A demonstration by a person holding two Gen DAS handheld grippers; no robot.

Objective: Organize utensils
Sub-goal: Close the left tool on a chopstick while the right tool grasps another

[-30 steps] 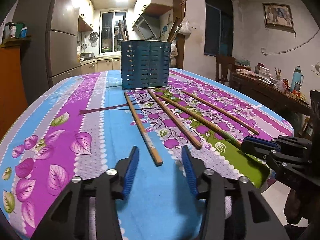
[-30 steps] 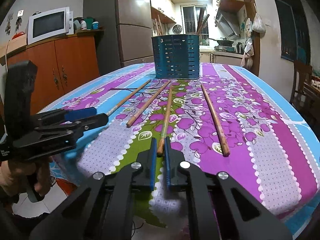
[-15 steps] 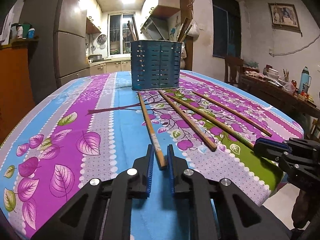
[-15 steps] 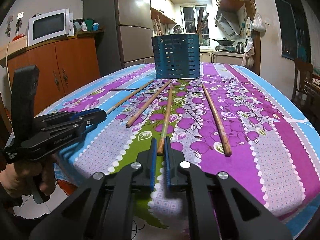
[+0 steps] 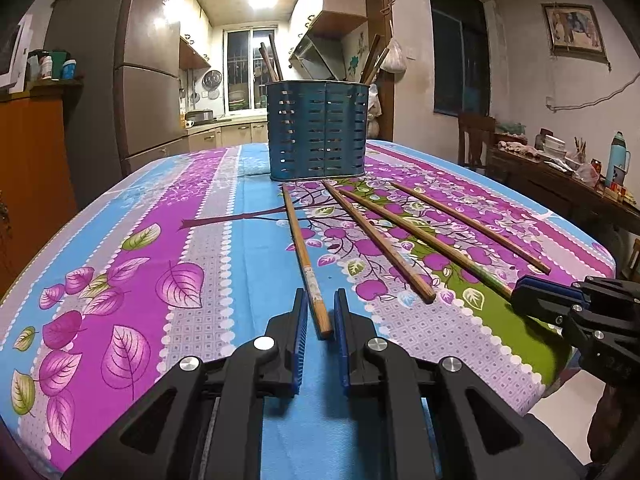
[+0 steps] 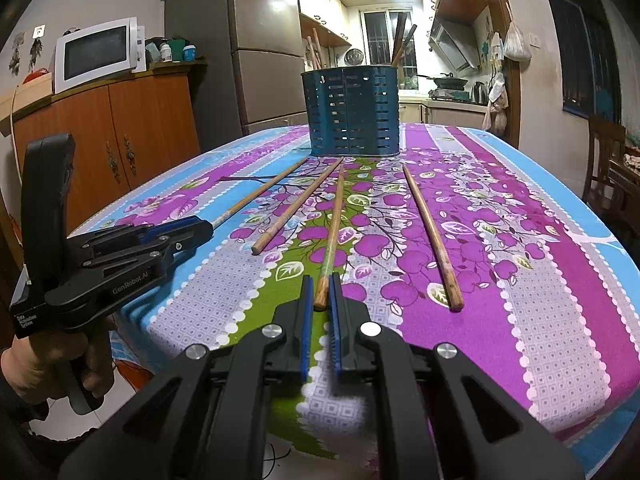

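Basically both claws are lined up end-on with a stick each. Left gripper point(image 5: 321, 316), bottom centre of its frame: jaws narrowed around the near end of the leftmost chopstick point(image 5: 304, 256), slim gaps each side, so not pinching yet as far as I can tell. Right gripper point(image 6: 319, 300), bottom centre: blue pads flanking the tip of the third chopstick point(image 6: 333, 232); contact unclear. Both sticks lie flat on the tablecloth point(image 5: 120, 240). Four are fanned toward the blue slotted holder point(image 5: 318, 132), upper centre, probably so the near ends are easy to grab. Others already stand in it.
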